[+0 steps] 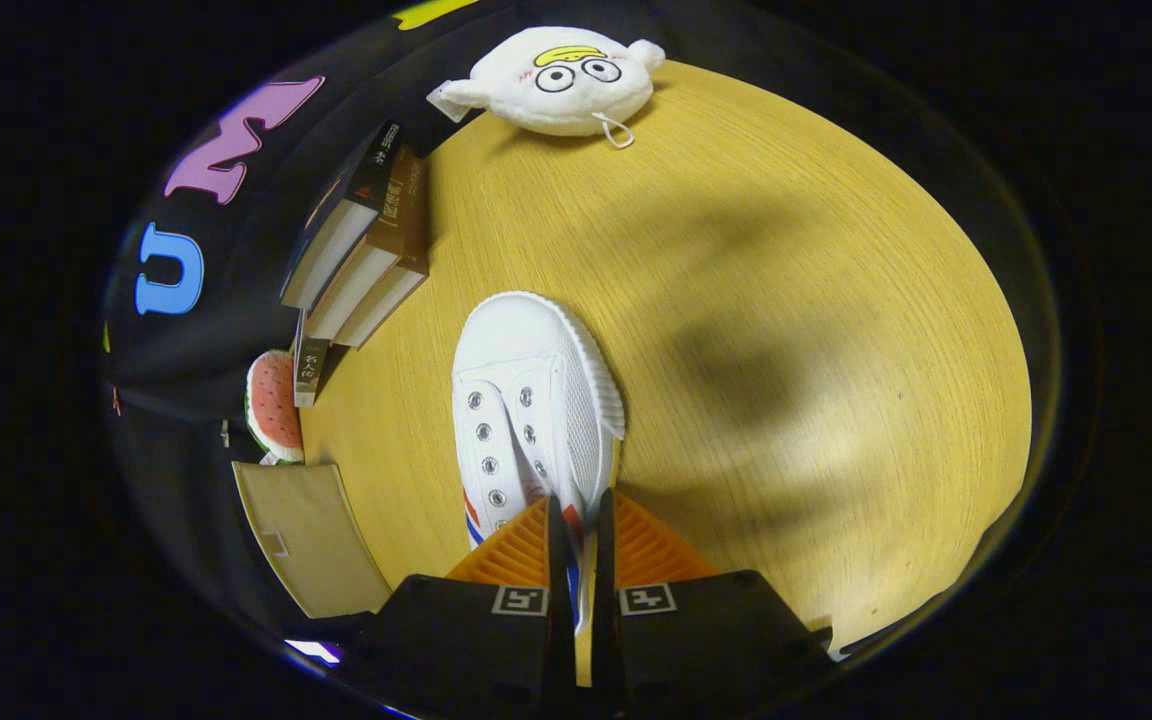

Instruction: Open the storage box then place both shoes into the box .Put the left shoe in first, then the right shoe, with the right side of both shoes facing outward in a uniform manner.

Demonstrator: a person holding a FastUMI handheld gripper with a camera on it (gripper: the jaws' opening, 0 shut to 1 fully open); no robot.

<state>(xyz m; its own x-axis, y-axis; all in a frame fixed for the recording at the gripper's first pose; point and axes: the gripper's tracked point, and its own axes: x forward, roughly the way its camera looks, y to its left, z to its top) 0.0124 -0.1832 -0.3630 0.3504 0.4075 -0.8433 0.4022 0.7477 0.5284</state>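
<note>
A white canvas shoe point(534, 405) with metal eyelets and red and blue side stripes hangs above the wooden table point(786, 300), toe pointing away from me. My gripper point(577, 505) is shut on the shoe's side wall near the collar, with both fingers pressed close on the thin fabric. The beige storage box point(311, 535) lies to the left of the fingers, at the table's edge; only one flat panel of it shows, and I cannot tell whether it is open.
Several books point(366, 240) stand in a row along the left edge beyond the shoe. A watermelon-slice toy point(271, 405) sits between the books and the box. A white plush toy point(561, 80) lies at the far end of the table.
</note>
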